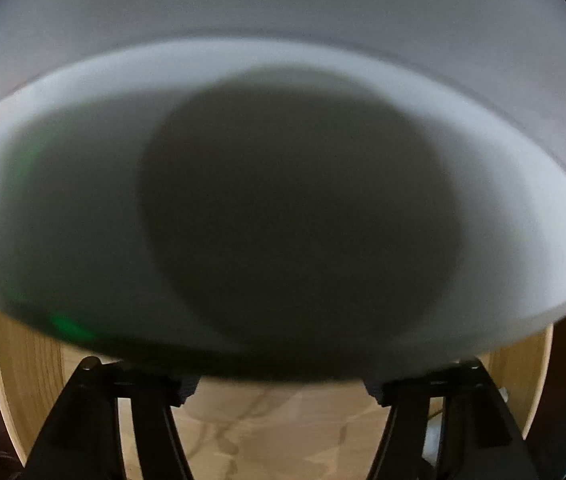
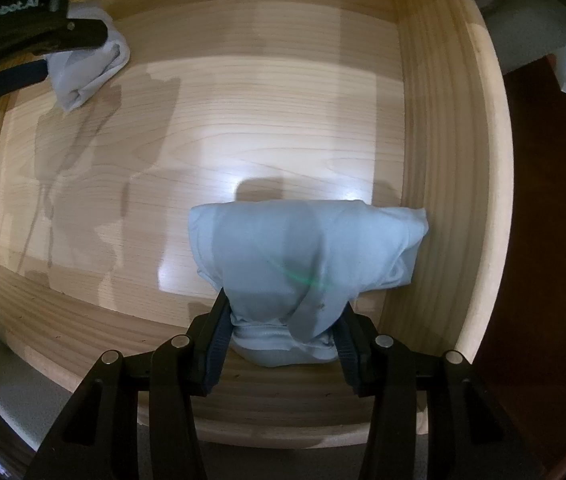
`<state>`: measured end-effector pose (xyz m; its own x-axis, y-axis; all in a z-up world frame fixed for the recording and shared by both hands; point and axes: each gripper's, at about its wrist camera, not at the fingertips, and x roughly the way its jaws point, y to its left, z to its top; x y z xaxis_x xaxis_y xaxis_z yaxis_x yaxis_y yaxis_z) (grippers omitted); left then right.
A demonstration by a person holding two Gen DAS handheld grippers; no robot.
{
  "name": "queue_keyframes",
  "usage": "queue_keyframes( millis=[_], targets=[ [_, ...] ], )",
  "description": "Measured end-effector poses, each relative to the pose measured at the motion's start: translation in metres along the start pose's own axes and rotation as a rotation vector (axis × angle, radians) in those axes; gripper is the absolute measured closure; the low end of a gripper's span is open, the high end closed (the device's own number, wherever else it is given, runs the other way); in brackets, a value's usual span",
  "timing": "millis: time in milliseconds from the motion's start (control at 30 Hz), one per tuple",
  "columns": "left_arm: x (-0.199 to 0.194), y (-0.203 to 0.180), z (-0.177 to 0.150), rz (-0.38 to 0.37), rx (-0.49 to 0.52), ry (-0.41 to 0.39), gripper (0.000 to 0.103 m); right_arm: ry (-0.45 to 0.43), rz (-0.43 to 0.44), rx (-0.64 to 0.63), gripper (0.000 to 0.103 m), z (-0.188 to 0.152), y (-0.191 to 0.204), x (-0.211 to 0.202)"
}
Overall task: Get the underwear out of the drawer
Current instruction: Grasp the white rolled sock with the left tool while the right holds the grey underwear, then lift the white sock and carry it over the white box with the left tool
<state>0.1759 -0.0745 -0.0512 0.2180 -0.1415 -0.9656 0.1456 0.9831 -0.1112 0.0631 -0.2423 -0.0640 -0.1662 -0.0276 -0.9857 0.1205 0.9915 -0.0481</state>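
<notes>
- Inside the wooden drawer [image 2: 283, 92], pale boards are showing almost bare under both your tools, and a strong glare is lying across the middle of the floor.
- Filling most of your left wrist view, a blurred white fabric [image 1: 283, 200] is sitting so close to the lens that its shape cannot be told; a round dark shadow is covering its centre.
- Near the drawer's right wall, the light blue underwear [image 2: 303, 248] is lying folded on the floor, and its near end is bunching up between your right-hand pads.
- Your right gripper [image 2: 283, 344] is pointing down into the drawer and clamping that bunched end, its jaws standing narrow with cloth pressed on both sides.
- Your left gripper [image 1: 279, 392] is standing with its jaws wide apart; the white fabric is hanging just above the fingertips, and whether the pads are touching it cannot be told.
- At the far left corner, seen from your right wrist, a small white folded garment [image 2: 87, 68] is lying against that left tool's black fingers.
</notes>
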Motion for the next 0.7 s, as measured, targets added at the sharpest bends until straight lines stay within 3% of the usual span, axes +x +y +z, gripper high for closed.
queue_keyframes(
  millis=[133,200,300,700],
  targets=[
    [0.01,0.005,-0.005,0.0,0.0,0.053,0.039,0.0,0.0,0.001,0.06,0.0,0.0,0.0],
    [0.01,0.006,-0.006,-0.001,0.008,0.067,0.051,0.0,0.0,0.001,0.06,0.0,0.001,0.0],
    [0.011,0.007,-0.007,0.024,0.035,0.088,0.055,0.0,0.001,0.004,0.059,0.0,0.002,-0.002],
    [0.007,0.021,-0.012,0.047,0.052,0.164,0.062,0.005,-0.003,0.007,0.058,0.002,0.008,-0.006]
  ],
)
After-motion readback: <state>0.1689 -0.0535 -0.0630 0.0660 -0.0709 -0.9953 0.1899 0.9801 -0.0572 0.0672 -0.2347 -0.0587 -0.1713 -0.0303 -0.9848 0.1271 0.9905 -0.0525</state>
